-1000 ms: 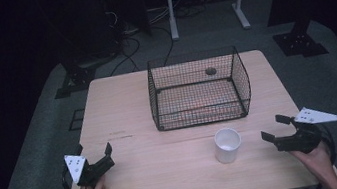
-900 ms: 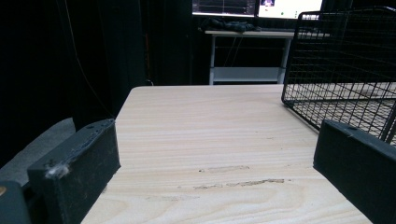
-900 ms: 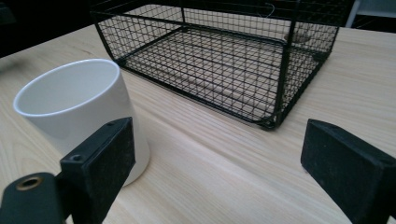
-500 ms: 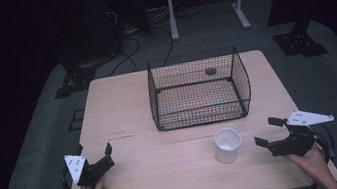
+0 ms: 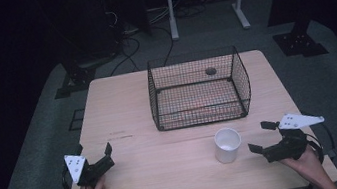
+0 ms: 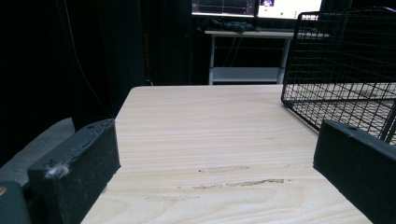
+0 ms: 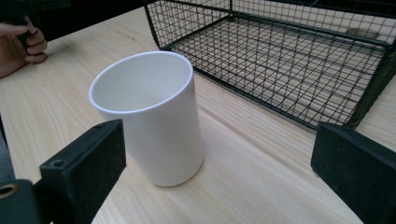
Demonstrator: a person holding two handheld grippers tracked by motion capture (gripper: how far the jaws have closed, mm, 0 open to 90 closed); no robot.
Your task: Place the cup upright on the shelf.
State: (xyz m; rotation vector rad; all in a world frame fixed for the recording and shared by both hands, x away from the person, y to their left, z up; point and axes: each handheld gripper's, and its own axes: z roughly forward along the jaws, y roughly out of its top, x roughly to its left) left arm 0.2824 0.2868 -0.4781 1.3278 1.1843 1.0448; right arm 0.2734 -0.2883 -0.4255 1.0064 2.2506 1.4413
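Observation:
A white cup (image 5: 228,144) stands upright and empty on the wooden table (image 5: 167,165), in front of a black wire basket (image 5: 198,90). My right gripper (image 5: 259,136) is just right of the cup, pointing at it. Its jaws have just been opening and now stand wide with nothing between them. In the right gripper view the cup (image 7: 154,116) stands a little beyond the open gripper (image 7: 217,140), apart from both jaws. My left gripper (image 5: 95,150) rests at the table's near left corner, open and holding nothing. It faces bare wood in the left gripper view (image 6: 215,135).
The wire basket (image 7: 289,60) is open-topped and holds one small dark object (image 5: 210,71) near its back wall. Its near corner (image 6: 345,70) lies right of the left gripper. The person's left hand (image 7: 18,46) shows far off. Dark floor, stands and cables surround the table.
The right gripper has moved left toward the cup and its jaws have spread wider. The left gripper, the cup and the basket have stayed put.

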